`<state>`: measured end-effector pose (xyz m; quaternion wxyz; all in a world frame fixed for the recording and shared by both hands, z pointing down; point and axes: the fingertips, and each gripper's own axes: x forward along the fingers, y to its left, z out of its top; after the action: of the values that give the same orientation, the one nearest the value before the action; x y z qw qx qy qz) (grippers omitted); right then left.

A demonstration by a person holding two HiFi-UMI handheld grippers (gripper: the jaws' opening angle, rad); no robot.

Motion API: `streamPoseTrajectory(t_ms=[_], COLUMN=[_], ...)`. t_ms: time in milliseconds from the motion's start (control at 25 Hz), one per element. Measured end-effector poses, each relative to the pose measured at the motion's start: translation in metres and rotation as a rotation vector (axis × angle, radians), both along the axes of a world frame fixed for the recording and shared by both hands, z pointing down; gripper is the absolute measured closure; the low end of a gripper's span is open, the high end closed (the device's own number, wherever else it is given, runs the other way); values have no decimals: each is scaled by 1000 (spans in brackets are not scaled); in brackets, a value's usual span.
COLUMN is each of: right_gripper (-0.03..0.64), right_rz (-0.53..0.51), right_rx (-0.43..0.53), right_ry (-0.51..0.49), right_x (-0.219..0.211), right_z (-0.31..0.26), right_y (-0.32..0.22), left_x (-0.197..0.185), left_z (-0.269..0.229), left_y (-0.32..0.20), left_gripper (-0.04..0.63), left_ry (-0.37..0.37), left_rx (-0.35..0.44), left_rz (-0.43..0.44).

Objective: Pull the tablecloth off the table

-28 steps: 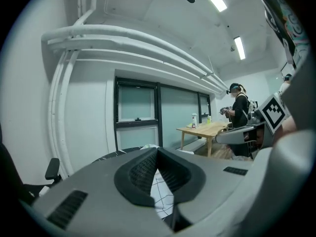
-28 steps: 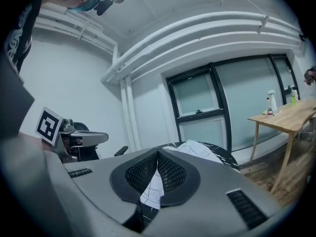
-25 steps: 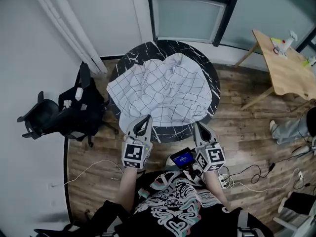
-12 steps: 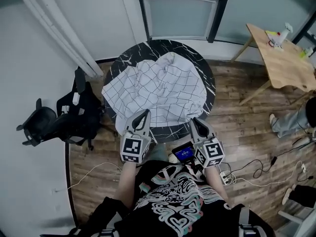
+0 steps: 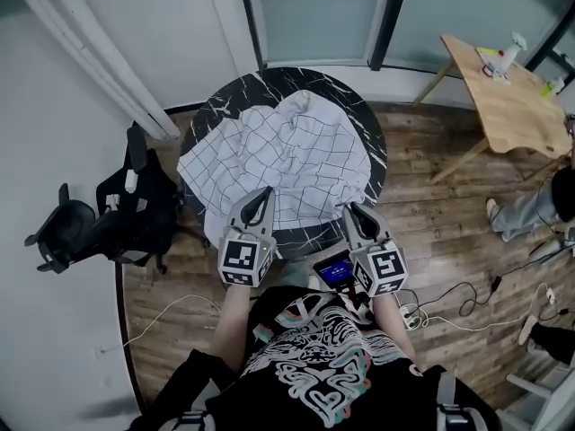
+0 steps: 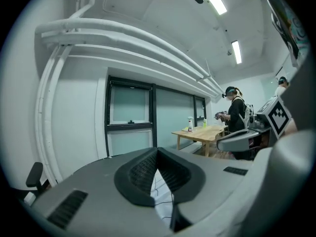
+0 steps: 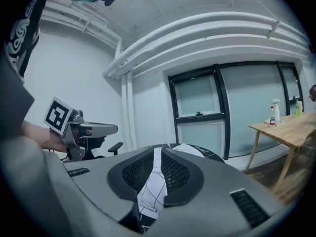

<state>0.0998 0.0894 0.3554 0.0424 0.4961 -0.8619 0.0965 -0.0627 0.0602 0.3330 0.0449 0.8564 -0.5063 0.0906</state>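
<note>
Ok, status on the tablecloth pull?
Left gripper shut on white grid-checked tablecloth. Right gripper jaws just opening, cloth between. Cloth bunched on round black marble table. Nothing on top.

The tablecloth (image 5: 287, 160) is soft, matt white cloth with a thin dark grid, creased and rumpled. It lies on a round table top (image 5: 359, 106) of black, marble-look material with white veins and a smooth, faintly glossy face. The floor (image 5: 431, 214) is brown wood planking with visible grain, the side table (image 5: 512, 115) is pale, smooth, matt wood, and the left gripper (image 5: 262, 196) has a matt grey plastic shell with black, finely ribbed, rubber-like pads (image 6: 143, 174).
</note>
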Motion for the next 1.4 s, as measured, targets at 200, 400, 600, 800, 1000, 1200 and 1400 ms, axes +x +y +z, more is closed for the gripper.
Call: streamPoseTrajectory(t_ms=[200, 400, 600, 800, 1000, 1200, 1400], right_gripper=[552, 552, 552, 552, 552, 551, 538], right_rz=[-17, -22, -6, -16, -17, -18, -28], right_rx=[-18, -18, -43, -72, -101, -133, -161], right_ry=[19, 18, 20, 55, 76, 87, 94], right_x=[-8, -12, -11, -14, -12, -12, -13], right_z=[9, 10, 19, 29, 39, 50, 60], right_y=[-1, -10, -25, -36, -45, -48, -55], left_x=[-4, -10, -16, -29, -31, -35, -41], left_z=[9, 19, 31, 42, 52, 68, 79], left_y=[-5, -19, -36, -55, -72, -87, -106], left_gripper=[592, 592, 592, 592, 592, 592, 591], left_ry=[-37, -7, -45, -56, -25, -52, -25], left_rx=[-9, -66, -94, -114, -144, -177, -207], left_rz=[-3, 22, 29, 3, 48, 54, 14])
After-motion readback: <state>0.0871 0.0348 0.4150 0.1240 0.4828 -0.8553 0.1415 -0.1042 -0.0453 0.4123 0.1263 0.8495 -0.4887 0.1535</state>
